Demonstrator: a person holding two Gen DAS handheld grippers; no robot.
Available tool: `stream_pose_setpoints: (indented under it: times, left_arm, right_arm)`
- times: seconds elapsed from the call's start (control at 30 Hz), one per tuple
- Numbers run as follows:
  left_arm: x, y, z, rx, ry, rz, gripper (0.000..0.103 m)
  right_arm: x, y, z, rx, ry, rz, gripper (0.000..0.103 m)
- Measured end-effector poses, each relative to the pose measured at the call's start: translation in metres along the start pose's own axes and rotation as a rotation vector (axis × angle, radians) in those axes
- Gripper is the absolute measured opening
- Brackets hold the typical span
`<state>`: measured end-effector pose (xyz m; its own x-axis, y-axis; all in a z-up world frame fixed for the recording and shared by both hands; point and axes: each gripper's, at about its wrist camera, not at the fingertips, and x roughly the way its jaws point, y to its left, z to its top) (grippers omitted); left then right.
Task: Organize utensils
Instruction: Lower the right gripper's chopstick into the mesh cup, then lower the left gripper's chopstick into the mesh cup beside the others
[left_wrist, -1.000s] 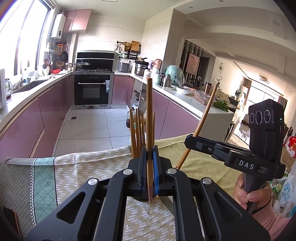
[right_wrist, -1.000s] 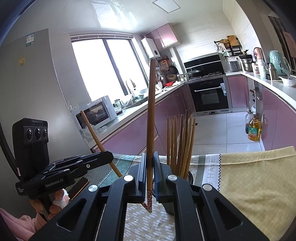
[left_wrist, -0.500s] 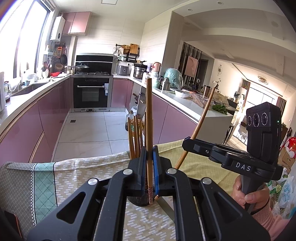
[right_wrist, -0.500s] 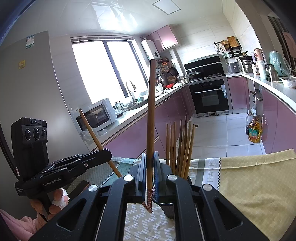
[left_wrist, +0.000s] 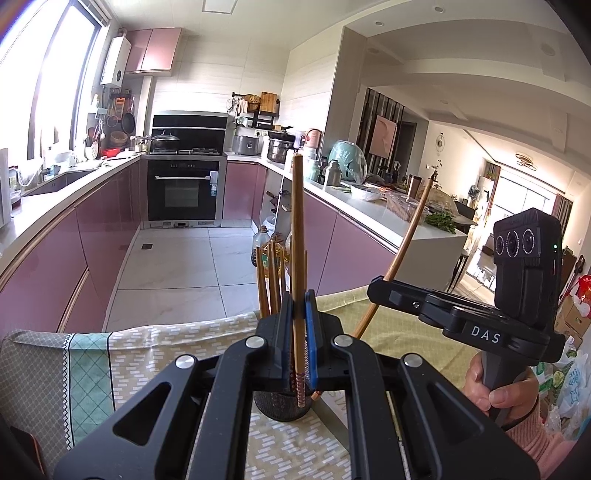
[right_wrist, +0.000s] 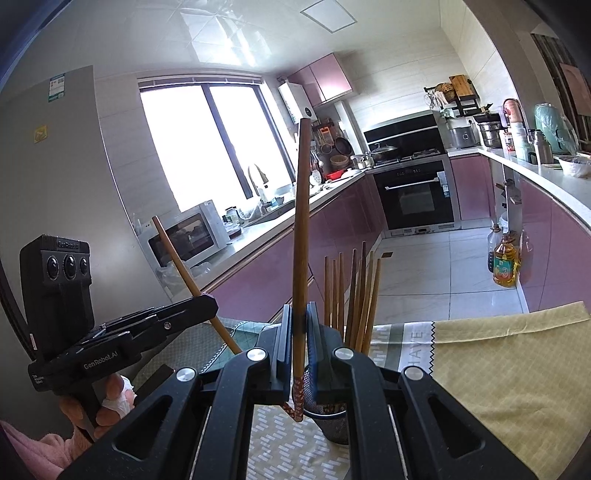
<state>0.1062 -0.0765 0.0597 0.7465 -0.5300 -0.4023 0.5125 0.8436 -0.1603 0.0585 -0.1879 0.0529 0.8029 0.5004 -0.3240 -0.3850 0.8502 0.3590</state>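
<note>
Left wrist view, left to right:

- Patterned cloth (left_wrist: 92, 354): green and cream, laid over the bench, running under everything in the foreground.
- Dark mesh holder (left_wrist: 280, 406): stands upright on the cloth just beyond the jaws, partly hidden by them. Several chopsticks in the holder (left_wrist: 267, 280) rise above the jaws, roughly upright.
- Left gripper (left_wrist: 298, 328): jaws clamped on one chopstick (left_wrist: 297, 236). The stick stands near vertical between the jaws, long wooden end up, patterned red tip poking out below, close over the holder's rim.
- Right gripper (left_wrist: 380, 291): seen side-on to the right, held in a hand (left_wrist: 498, 391). A second chopstick (left_wrist: 402, 251) runs through its jaws on a slant, top leaning right, lower end close beside the holder.

Right wrist view, left to right:

- Left gripper (right_wrist: 207, 306): seen side-on, its chopstick (right_wrist: 177, 258) slanting, top leaning left.
- Right gripper (right_wrist: 298, 328): jaws clamped on the second chopstick (right_wrist: 301, 236), near vertical, patterned tip showing below the jaws, just left of the holder (right_wrist: 332, 424).
- Chopsticks in the holder (right_wrist: 354, 295): a loose bunch, fanned slightly, right of the gripped stick.
- Cloth (right_wrist: 509, 369): yellow portion, spreading right across the bench.
</note>
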Motion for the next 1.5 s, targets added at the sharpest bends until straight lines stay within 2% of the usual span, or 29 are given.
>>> stream_pose_setpoints:
  times: [0.73,1.5]
  left_arm:
    - [0.008,-0.007,0.011,-0.011,-0.04,0.029,0.007]
    - [0.024,-0.013,0.006,-0.002,0.011,0.041,0.007]
  right_arm:
    - [0.005,-0.003,0.004,0.014,-0.012,-0.026,0.006]
    - [0.016,-0.005,0.004,0.019,0.017,-0.054,0.006]
